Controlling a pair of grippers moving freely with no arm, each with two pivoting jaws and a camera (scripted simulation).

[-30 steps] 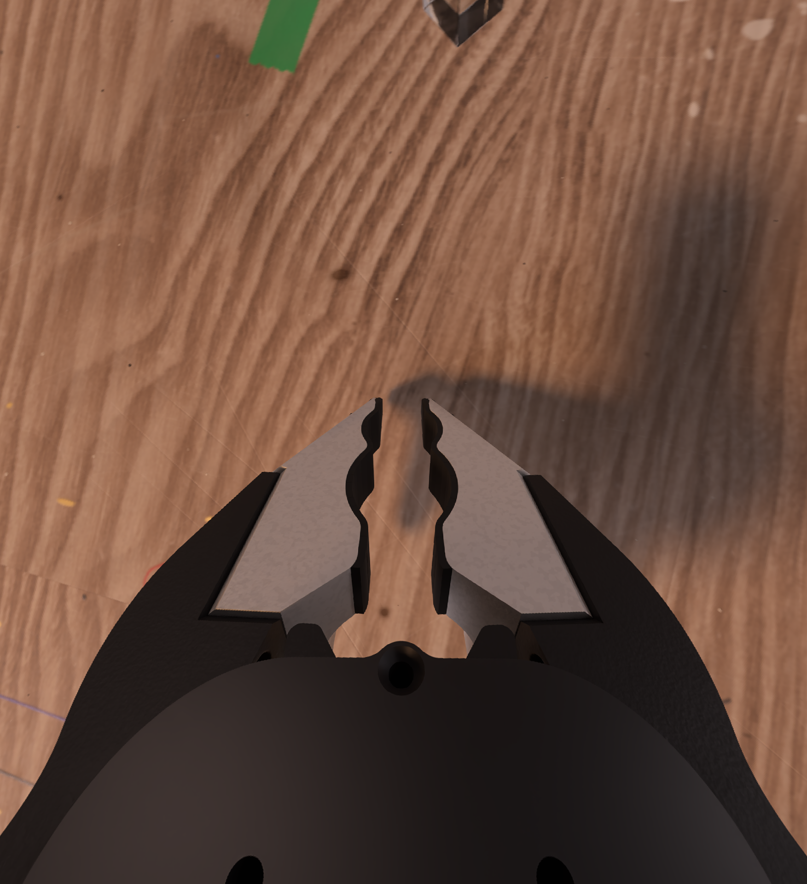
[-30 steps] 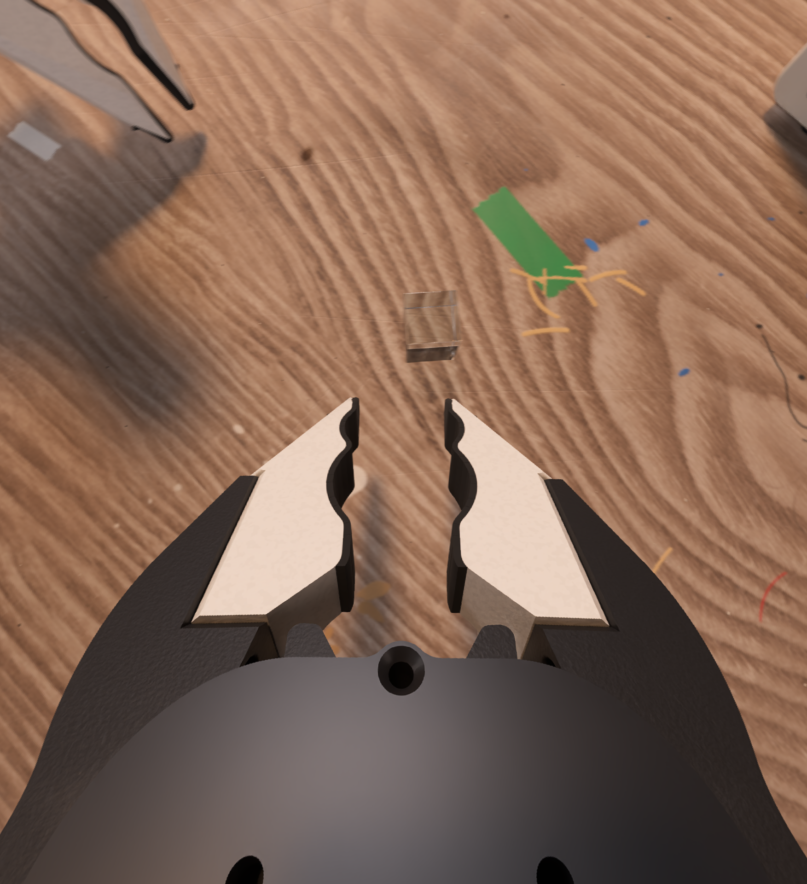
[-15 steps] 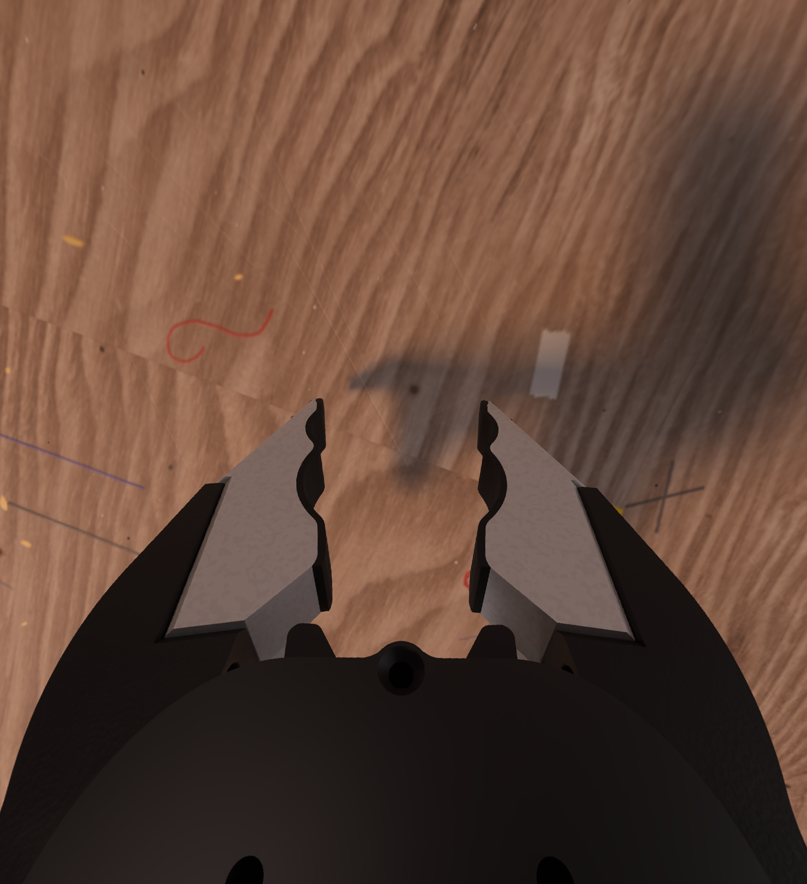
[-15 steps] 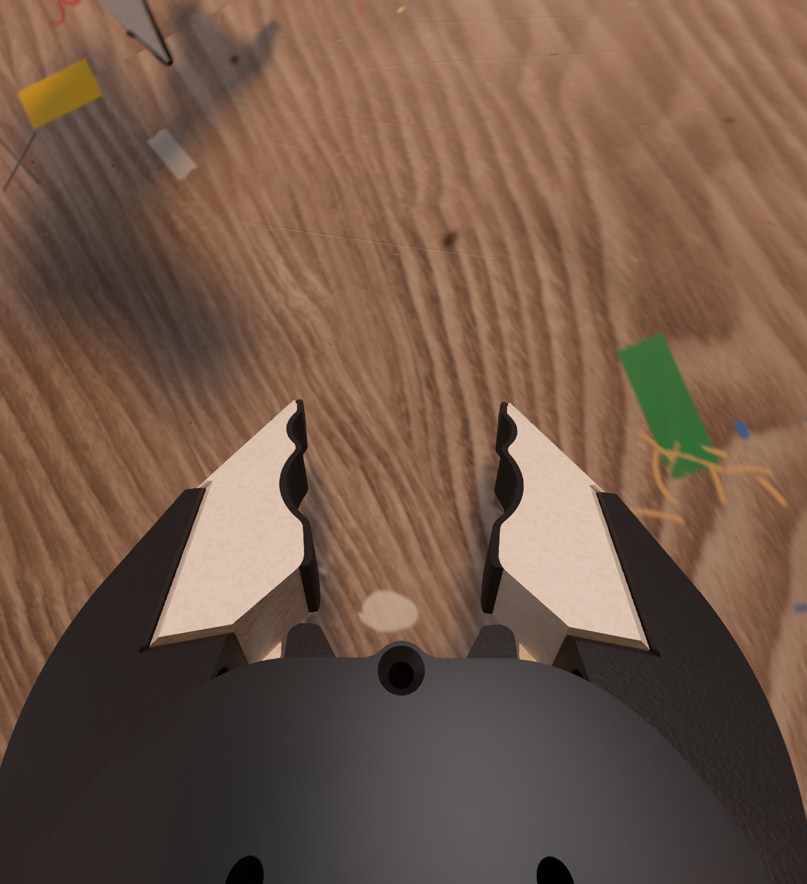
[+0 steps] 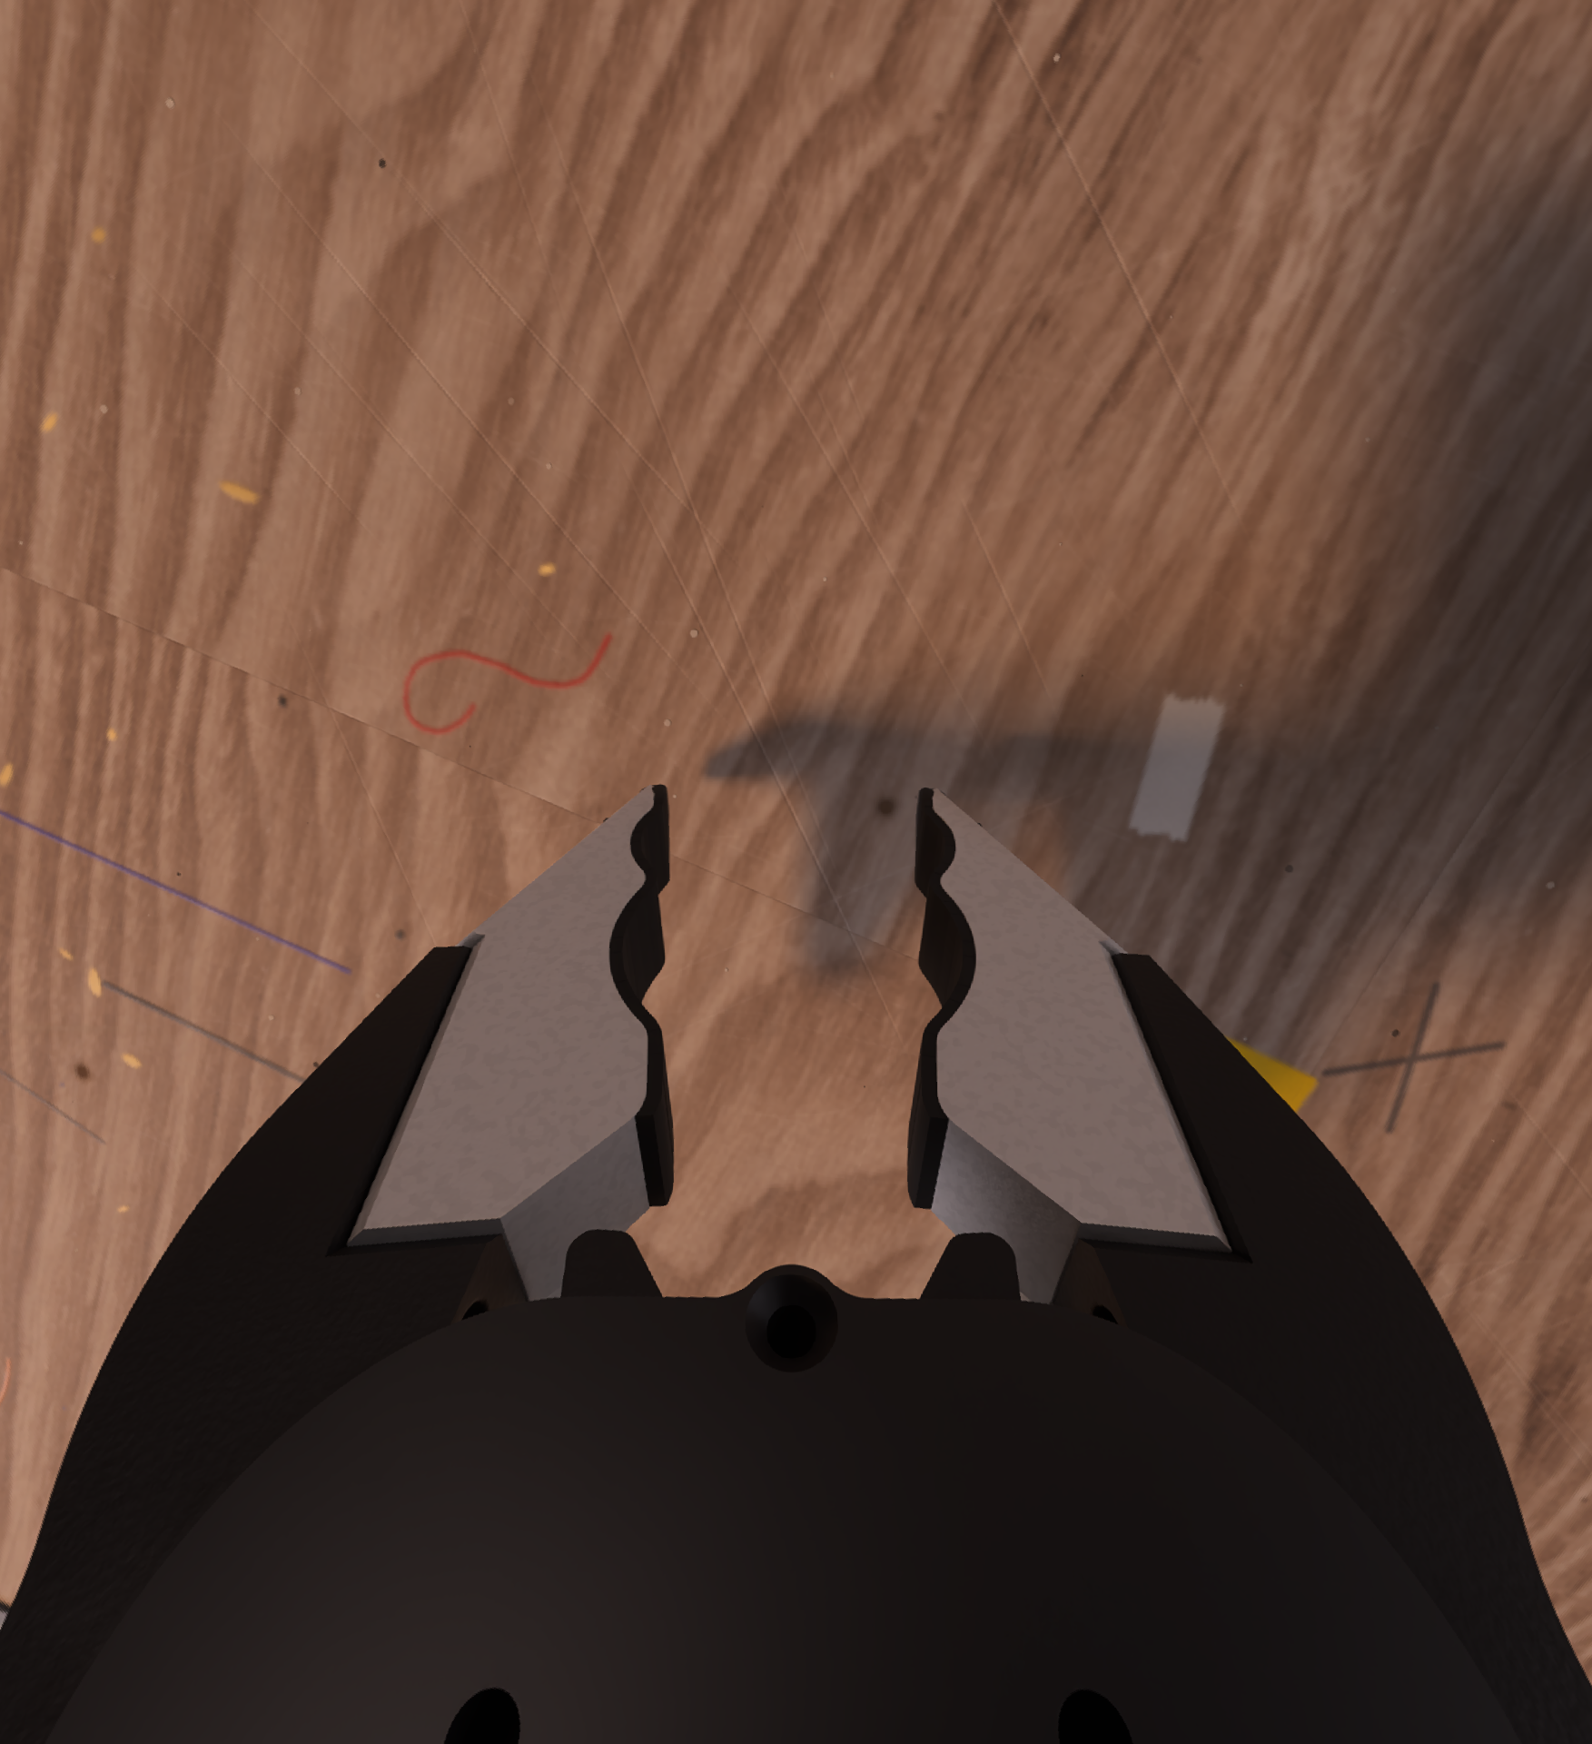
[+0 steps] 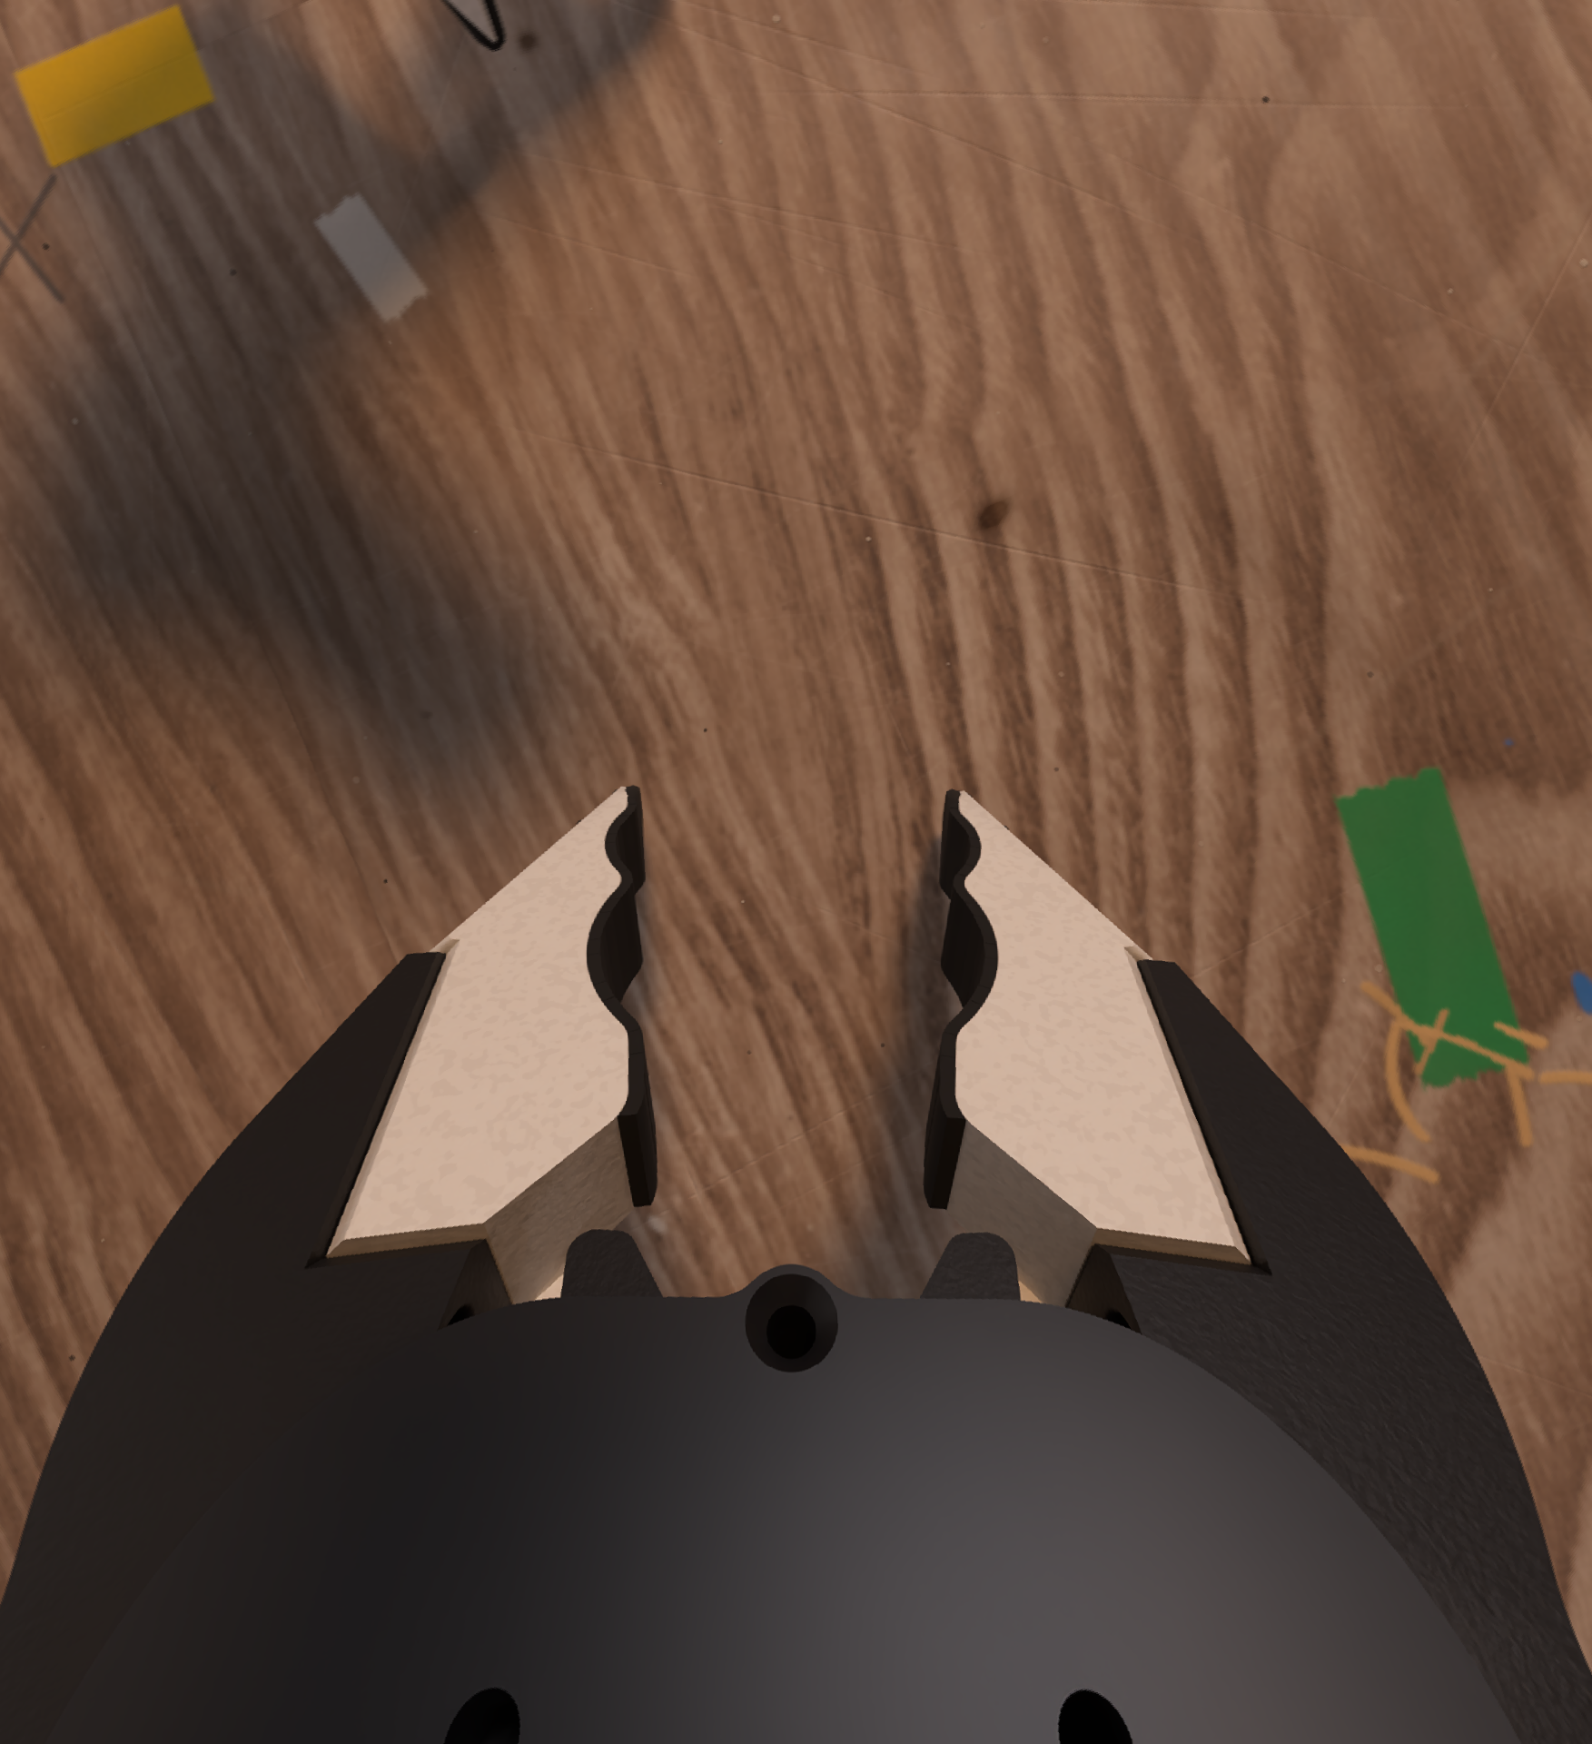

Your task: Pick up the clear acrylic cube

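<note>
The clear acrylic cube does not show in either view. My left gripper [image 5: 789, 793] is open and empty, with its grey fingers [image 5: 546, 991] above bare wooden table [image 5: 773, 377]. My right gripper [image 6: 792, 793] is open and empty, with its beige fingers [image 6: 509, 1038] low over the wood [image 6: 867, 472]; only wood grain shows between them. A tip of the left gripper's finger [image 6: 480, 24] shows at the top edge of the right wrist view.
A green tape strip [image 6: 1424, 934] with orange scribbles lies right of my right gripper. A yellow tape piece [image 6: 112, 85] and a grey tape piece [image 6: 367, 255] lie far left. The left wrist view shows the grey tape [image 5: 1174, 764], a red thread [image 5: 499, 675] and a yellow corner [image 5: 1278, 1081].
The cube stood just ahead of my right fingers 1 s ago and has left the view as that gripper moved forward. Both grippers opened wide, then narrowed a little.
</note>
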